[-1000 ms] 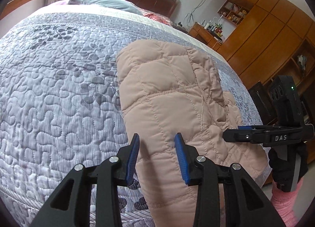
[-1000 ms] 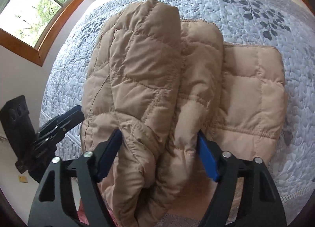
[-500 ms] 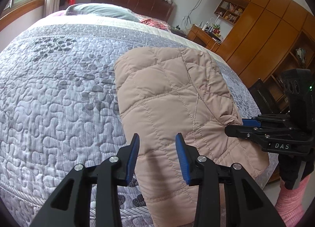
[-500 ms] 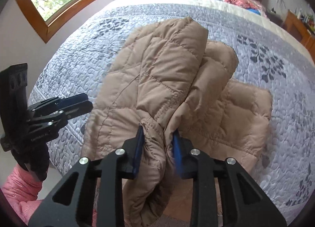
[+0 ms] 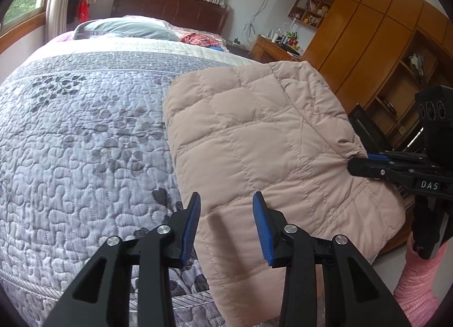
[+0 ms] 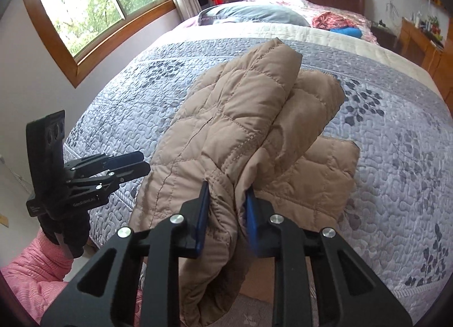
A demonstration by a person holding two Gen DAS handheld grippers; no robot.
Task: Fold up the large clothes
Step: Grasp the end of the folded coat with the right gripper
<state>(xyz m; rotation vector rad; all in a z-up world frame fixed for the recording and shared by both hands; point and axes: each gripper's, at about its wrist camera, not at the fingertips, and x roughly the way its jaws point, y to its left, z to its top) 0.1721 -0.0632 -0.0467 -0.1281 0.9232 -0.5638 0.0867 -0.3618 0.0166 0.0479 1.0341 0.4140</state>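
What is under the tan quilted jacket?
The jacket lies on the grey quilted bedspread, with its near part lifted in the closing right gripper. Whatever lies beneath its folded layers is covered.

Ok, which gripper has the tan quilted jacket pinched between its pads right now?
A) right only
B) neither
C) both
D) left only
A: the right gripper is closing on a bunched fold of the jacket that sits pressed between its pads, while the left gripper hovers with nothing between its pads.
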